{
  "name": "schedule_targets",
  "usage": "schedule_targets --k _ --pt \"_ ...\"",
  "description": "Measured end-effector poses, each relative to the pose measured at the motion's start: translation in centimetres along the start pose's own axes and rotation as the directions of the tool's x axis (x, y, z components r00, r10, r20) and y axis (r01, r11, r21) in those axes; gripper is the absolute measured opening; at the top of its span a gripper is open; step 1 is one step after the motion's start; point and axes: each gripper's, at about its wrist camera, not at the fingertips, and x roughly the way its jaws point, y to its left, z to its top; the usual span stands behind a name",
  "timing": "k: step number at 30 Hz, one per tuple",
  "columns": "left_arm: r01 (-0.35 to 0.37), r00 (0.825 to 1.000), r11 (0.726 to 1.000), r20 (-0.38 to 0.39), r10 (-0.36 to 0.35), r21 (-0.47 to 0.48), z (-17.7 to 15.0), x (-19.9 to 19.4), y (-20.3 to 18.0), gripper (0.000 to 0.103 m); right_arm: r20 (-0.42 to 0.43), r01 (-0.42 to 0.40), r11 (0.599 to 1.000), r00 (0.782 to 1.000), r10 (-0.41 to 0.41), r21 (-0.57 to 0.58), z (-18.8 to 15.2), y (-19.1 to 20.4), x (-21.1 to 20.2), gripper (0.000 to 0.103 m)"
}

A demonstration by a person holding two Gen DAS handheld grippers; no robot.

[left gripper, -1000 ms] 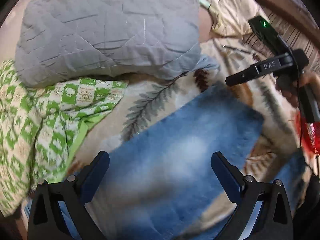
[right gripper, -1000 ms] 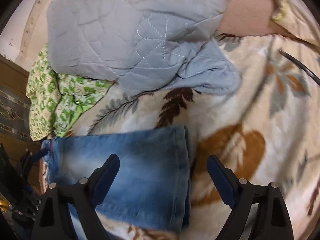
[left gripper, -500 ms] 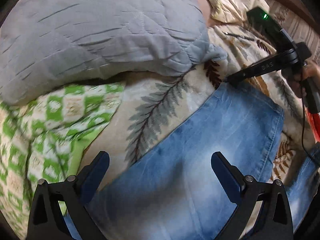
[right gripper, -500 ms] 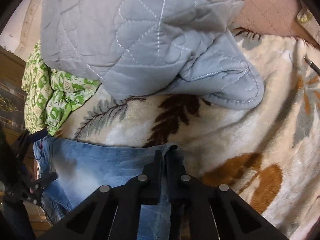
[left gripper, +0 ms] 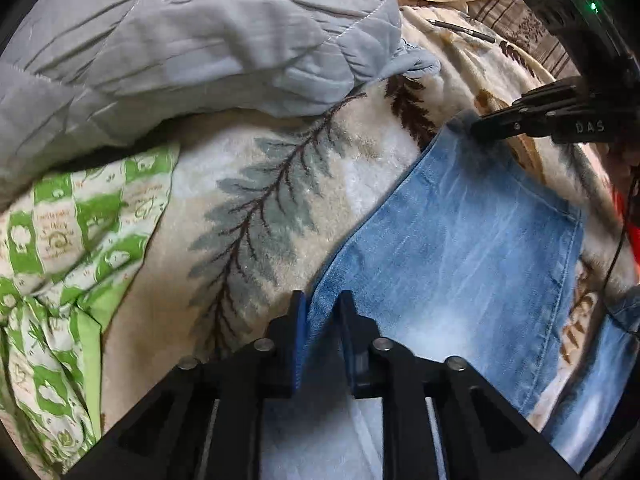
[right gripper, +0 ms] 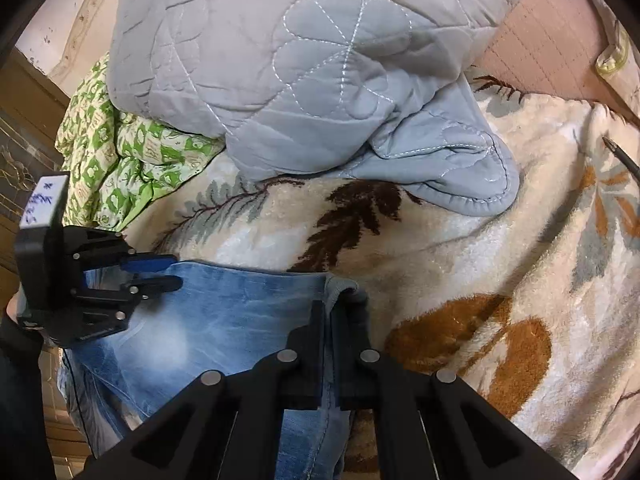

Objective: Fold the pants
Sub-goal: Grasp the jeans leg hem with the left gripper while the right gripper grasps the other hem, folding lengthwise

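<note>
Pants, faded light-blue denim point(left gripper: 460, 248), flat on cream fleece blanket with leaf print point(left gripper: 260, 208); long axis runs back toward holder. Left gripper point(left gripper: 322, 308) nearly closed, pinching near side edge. Right gripper point(right gripper: 329, 312) closed tight on far hem corner. Both grips on same edge; judgement: next move carries edge across width. Grey quilted comforter point(right gripper: 304, 60) just beyond hem.

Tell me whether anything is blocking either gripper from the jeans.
Nothing visible. The left gripper is shut on the jeans along one edge, and the right gripper is shut on a corner. No other thing lies on the denim between them.
</note>
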Motion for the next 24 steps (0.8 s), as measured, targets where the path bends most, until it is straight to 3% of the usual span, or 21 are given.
schedule_targets --k 7,13,18,24 --pt "-0.075 0.996 0.997 0.048 0.074 0.027 -0.4 -2.7 -1.7 0.005 0.017 0.013 0.999 1.000 -0.012 -0.030 0.2 1.7 -1.3 0.003" --pt "-0.111 0.977 0.993 0.186 0.102 0.039 -3.7 -10.1 -5.5 0.005 0.079 0.014 0.998 0.997 -0.010 -0.060 -1.3 4.3 -6.9 0.003" --pt "-0.130 0.946 0.991 0.303 0.113 0.038 -8.5 -16.5 -10.3 0.005 0.134 0.007 0.995 0.991 0.007 -0.103 -6.4 7.5 -12.9 0.003" --pt "-0.143 0.909 0.988 0.403 0.111 0.051 -16.8 -19.6 -18.5 0.005 0.179 0.003 0.991 0.984 0.021 -0.133 -17.0 10.8 -17.7 0.003"
